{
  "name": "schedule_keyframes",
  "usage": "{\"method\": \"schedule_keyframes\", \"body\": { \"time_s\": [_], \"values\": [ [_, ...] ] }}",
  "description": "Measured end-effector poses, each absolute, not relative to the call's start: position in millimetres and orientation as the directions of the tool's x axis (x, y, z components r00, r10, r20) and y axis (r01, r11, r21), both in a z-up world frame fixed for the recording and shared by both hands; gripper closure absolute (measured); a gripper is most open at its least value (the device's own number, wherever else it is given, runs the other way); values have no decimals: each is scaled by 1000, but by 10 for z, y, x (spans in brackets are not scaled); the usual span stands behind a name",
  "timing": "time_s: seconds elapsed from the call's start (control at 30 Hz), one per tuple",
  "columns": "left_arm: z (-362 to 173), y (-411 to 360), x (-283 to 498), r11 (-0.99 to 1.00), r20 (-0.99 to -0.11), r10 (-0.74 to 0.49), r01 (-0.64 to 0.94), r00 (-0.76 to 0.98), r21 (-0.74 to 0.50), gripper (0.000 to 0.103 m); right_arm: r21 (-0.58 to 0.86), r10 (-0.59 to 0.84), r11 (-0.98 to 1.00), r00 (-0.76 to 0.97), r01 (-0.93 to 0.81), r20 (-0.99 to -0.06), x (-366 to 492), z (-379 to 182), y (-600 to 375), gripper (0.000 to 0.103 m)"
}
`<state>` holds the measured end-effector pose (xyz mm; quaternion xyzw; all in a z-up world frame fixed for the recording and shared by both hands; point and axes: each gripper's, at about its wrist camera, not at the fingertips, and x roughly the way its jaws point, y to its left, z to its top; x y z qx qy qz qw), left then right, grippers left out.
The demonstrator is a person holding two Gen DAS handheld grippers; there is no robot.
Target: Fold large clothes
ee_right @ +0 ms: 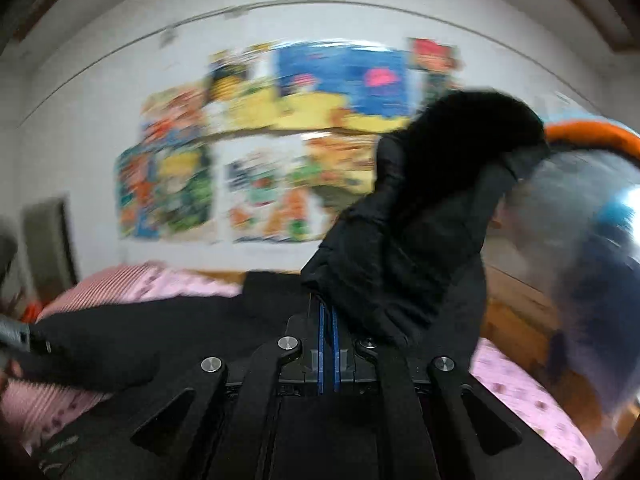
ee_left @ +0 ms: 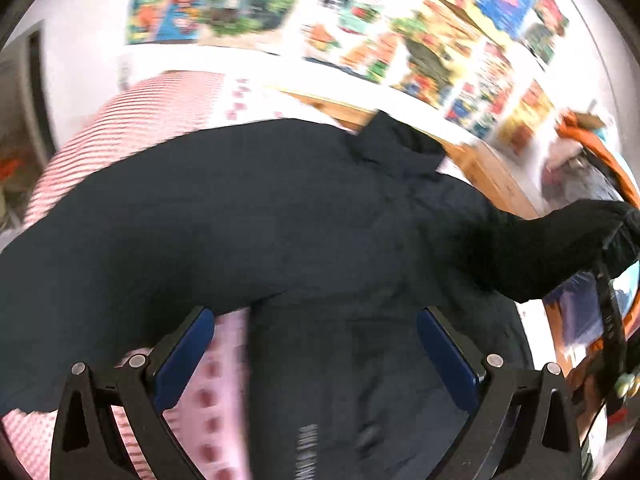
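Note:
A large black jacket (ee_left: 280, 220) lies spread over a pink bed (ee_left: 132, 120). My left gripper (ee_left: 316, 340) is open above the jacket's lower part and holds nothing. My right gripper (ee_right: 329, 312) is shut on a sleeve of the jacket (ee_right: 420, 220), which rises lifted above the fingers and hides part of the wall. The rest of the jacket (ee_right: 140, 340) lies low on the bed in the right wrist view. In the left wrist view the lifted sleeve (ee_left: 560, 248) and the right gripper's frame (ee_left: 612, 320) are at the far right.
Colourful posters (ee_right: 280, 152) cover the white wall behind the bed. A wooden bed frame (ee_left: 492, 168) runs along the far side. An orange-rimmed transparent object (ee_right: 592, 208) stands at the right. A dark doorway (ee_right: 48, 240) is at the left. Both views are motion-blurred.

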<state>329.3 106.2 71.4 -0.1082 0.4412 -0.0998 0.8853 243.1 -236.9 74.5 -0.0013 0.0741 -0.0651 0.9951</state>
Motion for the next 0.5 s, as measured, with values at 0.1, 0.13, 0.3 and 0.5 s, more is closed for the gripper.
{"method": "schedule_keyframes", "body": {
  "time_s": [0.1, 0.13, 0.3, 0.5],
  "values": [
    [619, 1313, 3189, 948, -774, -271, 20, 572, -317, 1, -95, -45, 995, 977, 26, -208, 2482, 562, -1871, 99],
    [589, 1370, 3153, 942, -773, -281, 11, 569, -334, 1, -117, -26, 993, 973, -2, -231, 2447, 473, -1739, 99],
    [411, 1491, 3026, 921, -755, -326, 12, 569, -389, 1, -226, 46, 961, 899, -158, -435, 2491, 50, -1090, 94],
    [197, 1321, 3131, 887, -702, -429, 118, 568, -446, 1, -118, 194, 941, 792, -317, -579, 2237, -194, -921, 32]
  ]
}}
